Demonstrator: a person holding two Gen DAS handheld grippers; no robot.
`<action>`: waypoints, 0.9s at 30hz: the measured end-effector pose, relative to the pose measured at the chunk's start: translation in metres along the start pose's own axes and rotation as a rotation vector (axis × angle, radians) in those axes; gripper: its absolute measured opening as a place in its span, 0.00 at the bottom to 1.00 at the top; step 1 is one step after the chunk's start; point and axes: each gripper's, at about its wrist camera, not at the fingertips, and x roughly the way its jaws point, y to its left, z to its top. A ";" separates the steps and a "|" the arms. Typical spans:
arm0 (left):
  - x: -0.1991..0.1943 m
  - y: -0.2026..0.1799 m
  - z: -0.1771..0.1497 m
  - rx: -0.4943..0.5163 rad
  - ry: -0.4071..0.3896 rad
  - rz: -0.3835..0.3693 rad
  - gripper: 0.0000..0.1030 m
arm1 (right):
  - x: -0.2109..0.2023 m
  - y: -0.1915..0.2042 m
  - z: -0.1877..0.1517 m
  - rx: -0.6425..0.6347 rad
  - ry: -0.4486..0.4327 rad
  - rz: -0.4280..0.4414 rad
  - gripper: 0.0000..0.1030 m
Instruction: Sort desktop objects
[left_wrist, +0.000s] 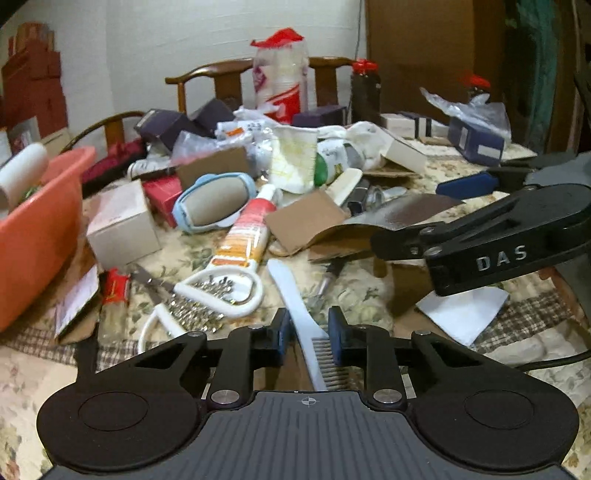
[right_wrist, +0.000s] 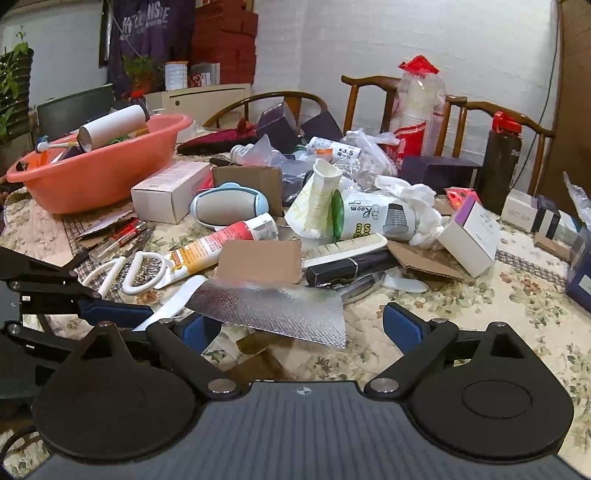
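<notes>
Left gripper (left_wrist: 309, 328) straddles a white comb (left_wrist: 295, 295), jaws apart; right gripper (right_wrist: 301, 326) gapes; basin (right_wrist: 110, 177) (ten o'clock) barely filled, clutter remains.

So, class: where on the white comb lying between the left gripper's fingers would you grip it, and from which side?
Grip the white comb on its solid spine just above the teeth, coming from above. It lies flat on the table, handle pointing away, so the left gripper already straddles it, one finger on each long edge; the spine is stiffer than the teeth.
</notes>
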 end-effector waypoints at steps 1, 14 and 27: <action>-0.001 0.002 -0.001 0.000 0.000 0.001 0.17 | 0.000 0.000 0.000 0.003 -0.002 0.001 0.93; -0.011 0.013 -0.008 -0.028 -0.021 0.014 0.12 | -0.007 0.013 -0.003 -0.100 -0.048 0.024 0.96; -0.014 0.035 -0.011 -0.081 -0.040 0.031 0.08 | -0.002 0.036 -0.020 -0.384 -0.016 -0.005 0.96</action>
